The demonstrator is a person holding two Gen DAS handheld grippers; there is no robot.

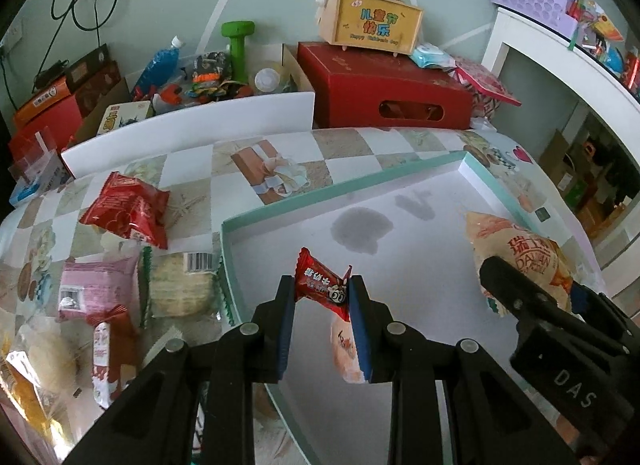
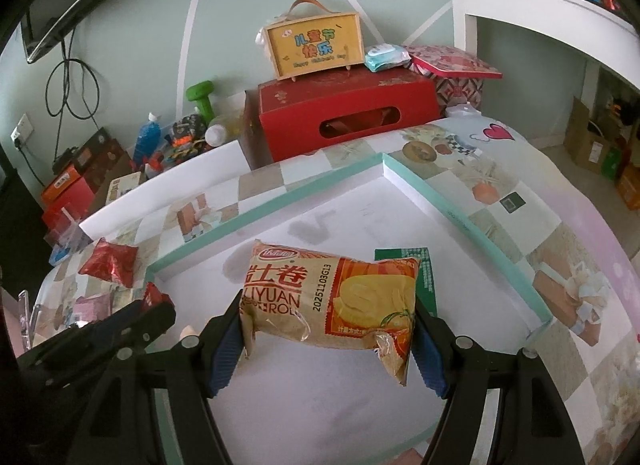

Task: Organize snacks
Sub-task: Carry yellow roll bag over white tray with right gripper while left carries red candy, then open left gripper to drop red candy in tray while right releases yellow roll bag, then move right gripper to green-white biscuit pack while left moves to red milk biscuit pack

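Note:
My left gripper (image 1: 322, 285) is shut on a small red candy packet (image 1: 322, 283) and holds it above the white tray with the mint rim (image 1: 340, 181). My right gripper (image 2: 328, 313) is shut on an orange Swiss roll packet (image 2: 328, 297) over the same tray (image 2: 272, 209); this packet also shows in the left wrist view (image 1: 516, 249). A green card (image 2: 424, 277) lies in the tray behind the roll packet. A pale orange packet (image 1: 346, 349) lies under the left gripper's fingers.
Loose snacks lie on the checkered tablecloth left of the tray: a red bag (image 1: 126, 209), a pink packet (image 1: 96, 289), a round cracker pack (image 1: 182, 285). A red box (image 1: 384, 89) with a yellow gift case (image 1: 370, 21) stands behind. A white shelf (image 1: 560, 77) is at right.

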